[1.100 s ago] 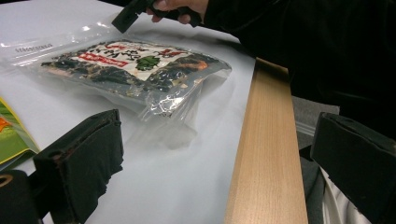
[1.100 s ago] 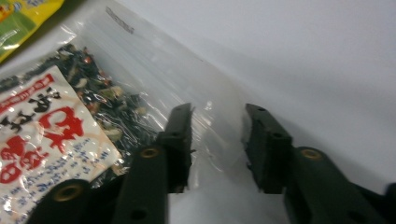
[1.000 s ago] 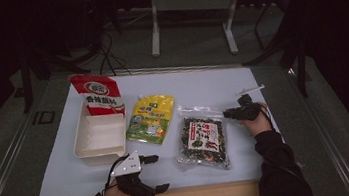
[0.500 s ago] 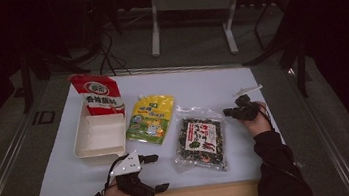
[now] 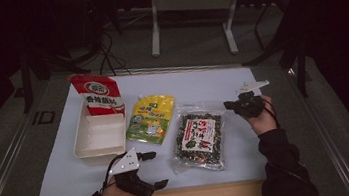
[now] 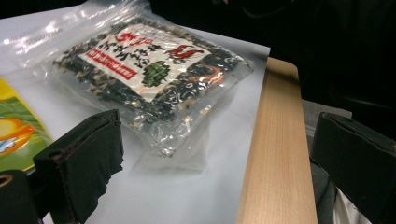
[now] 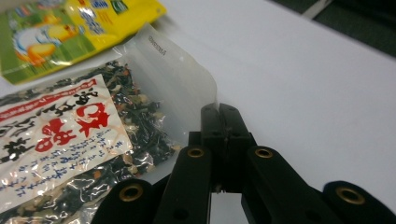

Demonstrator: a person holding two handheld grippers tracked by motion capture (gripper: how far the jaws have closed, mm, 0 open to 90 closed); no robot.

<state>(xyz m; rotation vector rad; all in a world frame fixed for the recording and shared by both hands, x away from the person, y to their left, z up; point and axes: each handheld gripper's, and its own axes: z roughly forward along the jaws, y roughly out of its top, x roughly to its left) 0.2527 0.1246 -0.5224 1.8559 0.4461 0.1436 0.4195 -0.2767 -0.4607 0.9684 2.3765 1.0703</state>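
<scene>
On the white table cover [image 5: 241, 82], right of centre, lies the clear seaweed packet [image 5: 199, 136], flat with its red-and-white label up. Its transparent sealed corner [image 7: 187, 77] is what the right gripper [image 7: 219, 114] works on: the fingers [image 7: 211, 122] are pressed together right at the edge of that flap, and from the right gripper view they appear to pinch the thin film, though I cannot tell for sure that the plastic is between them and not just in front. A grip on the empty sealed margin makes sense, since it gives a flat tab to drag or lift the bag by without crushing the contents.

Nearer the person, the left gripper [image 5: 147, 171] hovers over the front edge of the table, its fingers [image 6: 86, 161] spread wide with nothing between them. They face the near end of the packet, probably ready to take that end or steady it.

Just beside the packet on its left lies a yellow pouch [image 5: 150, 119], close enough that the edges nearly meet. Further left sits a white tray [image 5: 97, 136], empty, with a red packet [image 5: 97, 94] propped upright against its far wall. The tray looks like the likely destination for the bags, which would explain why they are lined up next to it.
</scene>
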